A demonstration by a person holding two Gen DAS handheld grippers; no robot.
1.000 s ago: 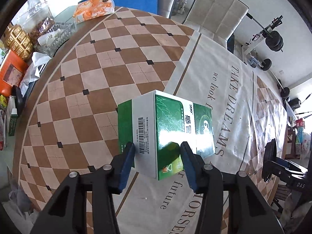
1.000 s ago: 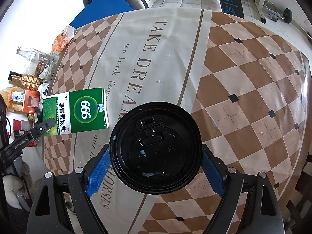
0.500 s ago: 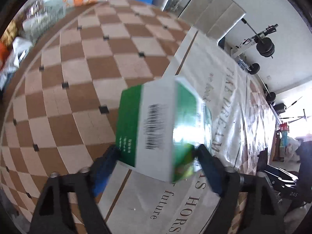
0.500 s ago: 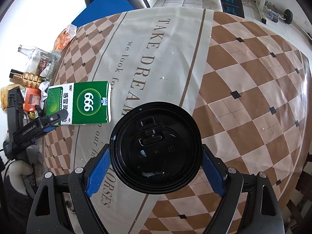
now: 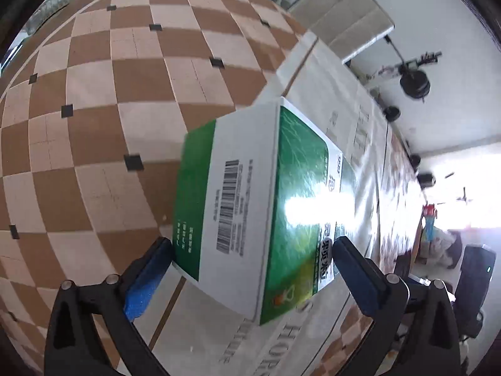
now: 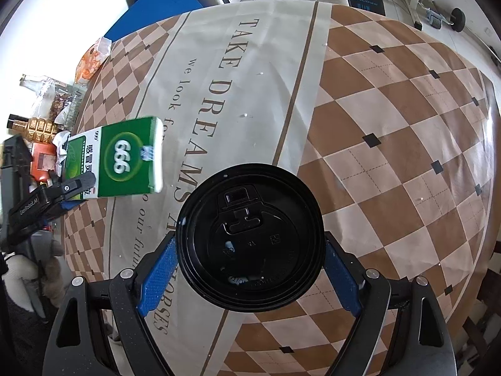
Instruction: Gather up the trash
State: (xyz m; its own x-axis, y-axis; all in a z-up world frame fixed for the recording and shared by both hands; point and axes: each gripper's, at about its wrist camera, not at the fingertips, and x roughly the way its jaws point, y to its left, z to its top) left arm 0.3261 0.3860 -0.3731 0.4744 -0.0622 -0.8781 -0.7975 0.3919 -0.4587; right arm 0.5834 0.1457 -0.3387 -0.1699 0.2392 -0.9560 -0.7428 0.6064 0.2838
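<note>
The left gripper (image 5: pixel 252 250) has its jaws opening right now, the green carton (image 5: pixel 263 206) sitting between them with the pads just clear of its sides, so nothing is clamped; the carton lies on the checked tablecloth (image 5: pixel 103 100) near the pale lettered band; by the look of it this is thin card, light and probably near empty, stiff along its edges but easy to crush across a broad face, and that glossy top throws a hard glare, so it may slip; best taken across the two narrow sides, low and square. It shows a white side with a barcode, a green glossy face with white characters, and in the right wrist view a big "666" ring (image 6: pixel 122 156). Over on the other hand, the right gripper (image 6: pixel 249 269) is clamped on a cup by its black lid (image 6: pixel 249 238); blue pads against the rim on both sides.
</note>
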